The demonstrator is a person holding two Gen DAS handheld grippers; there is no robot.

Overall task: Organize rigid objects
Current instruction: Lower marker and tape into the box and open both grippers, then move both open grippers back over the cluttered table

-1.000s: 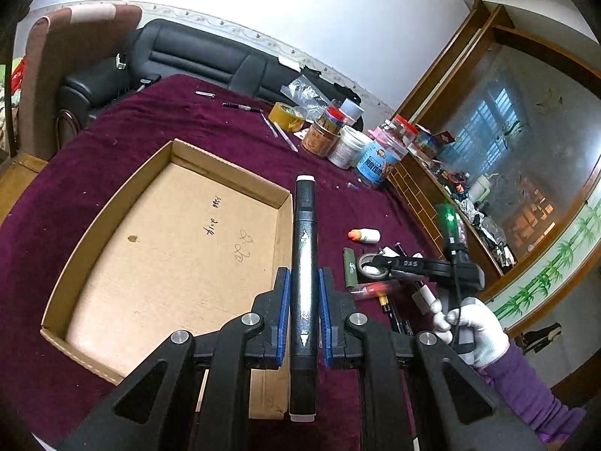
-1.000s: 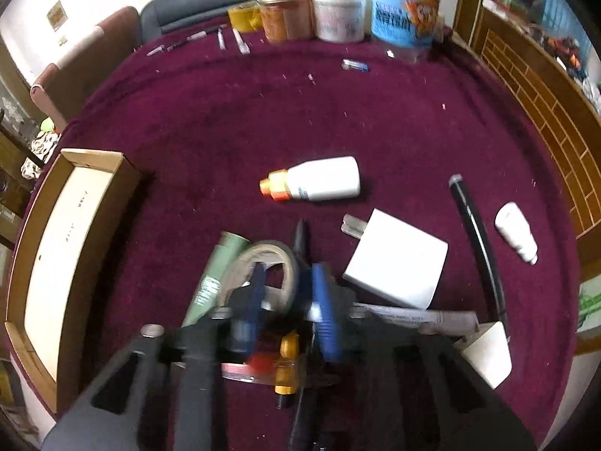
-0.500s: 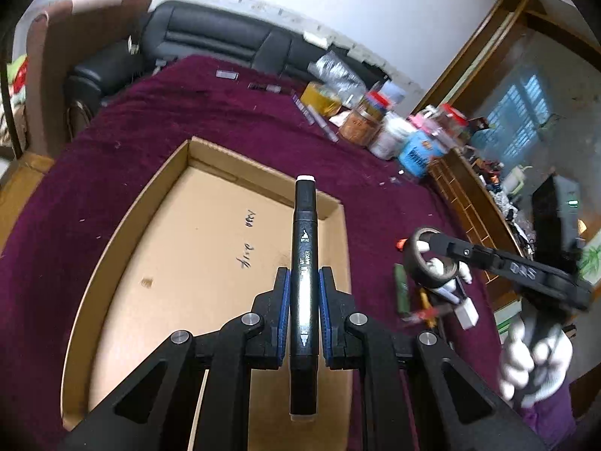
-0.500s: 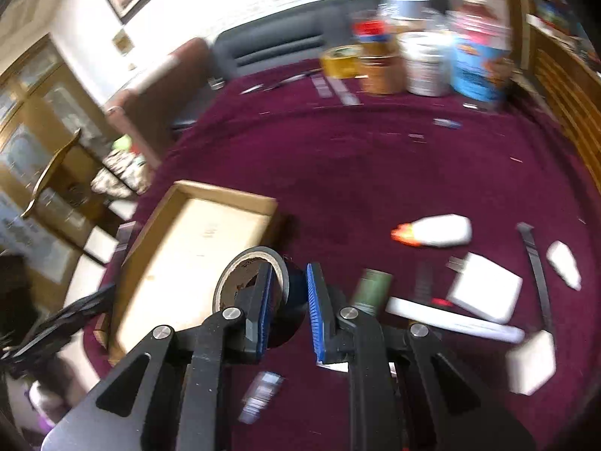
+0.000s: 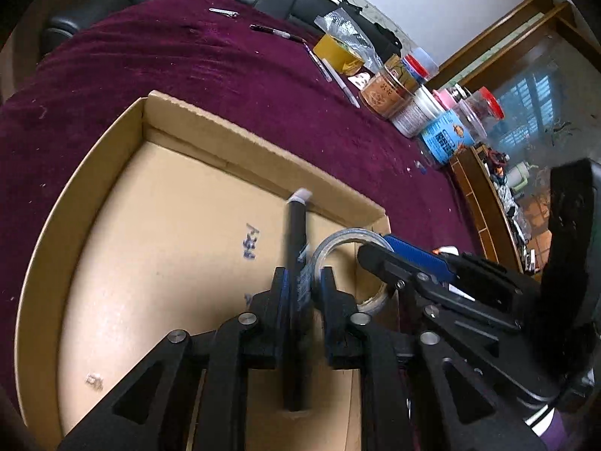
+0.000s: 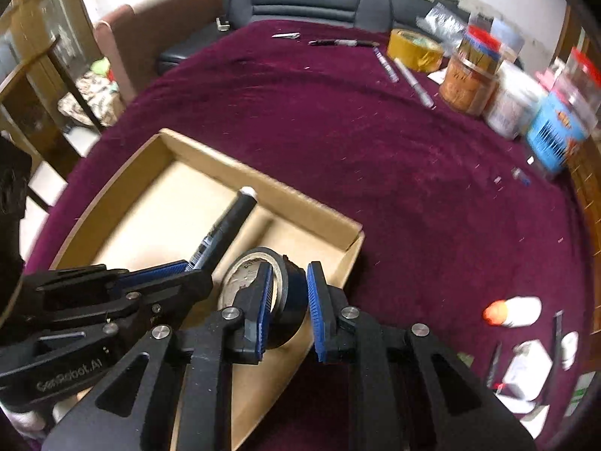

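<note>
While the black marker (image 5: 295,263) lies lengthwise between the left gripper's (image 5: 303,293) blue pads, it hugs the left-hand pad and a gap shows on the other side — the jaws are opening, with the marker between them but no longer pressed from both sides. Its white-capped tip points at the far wall of the cardboard box (image 5: 94,158), above the box floor. Just beside it, the right gripper (image 6: 289,300) has its jaws closed on the wall of a roll of black tape (image 6: 289,293), one pad inside the ring and one outside, over the box's near right corner. Motion blur smears the marker's label, and its rear end is hidden behind the gripper body. Out on the maroon tablecloth (image 6: 375,143), a white bottle (image 6: 520,312) lies well apart — small items near it are cut off at the frame edge.
</note>
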